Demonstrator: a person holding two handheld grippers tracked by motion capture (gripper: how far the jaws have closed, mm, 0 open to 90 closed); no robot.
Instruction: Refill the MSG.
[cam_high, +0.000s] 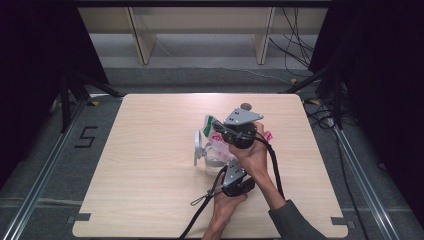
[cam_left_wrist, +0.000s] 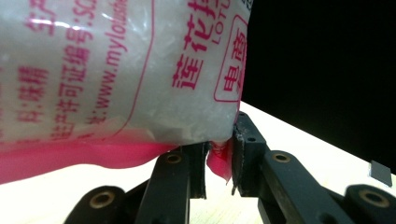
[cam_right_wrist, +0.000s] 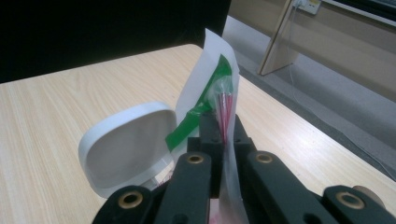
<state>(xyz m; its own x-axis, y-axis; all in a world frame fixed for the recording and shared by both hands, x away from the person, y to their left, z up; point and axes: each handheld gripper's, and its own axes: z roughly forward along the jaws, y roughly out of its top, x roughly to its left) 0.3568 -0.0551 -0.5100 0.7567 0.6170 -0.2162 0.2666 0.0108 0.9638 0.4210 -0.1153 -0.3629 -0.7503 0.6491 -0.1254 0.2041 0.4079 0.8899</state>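
A plastic bag of white granules with pink print hangs over a clear container whose white lid stands open. My right gripper is shut on the bag's top edge, beside its green strip; the lid sits just left of the jaws. My left gripper comes in from below. In its own view it is shut on the bag's pink bottom corner, with the bag's bulk overhead. The container's inside is hidden.
The light wooden table has bare room on its left half and along the front. Behind it are wooden shelf legs, floor cables and dark curtains on both sides. Black stands flank the far corners.
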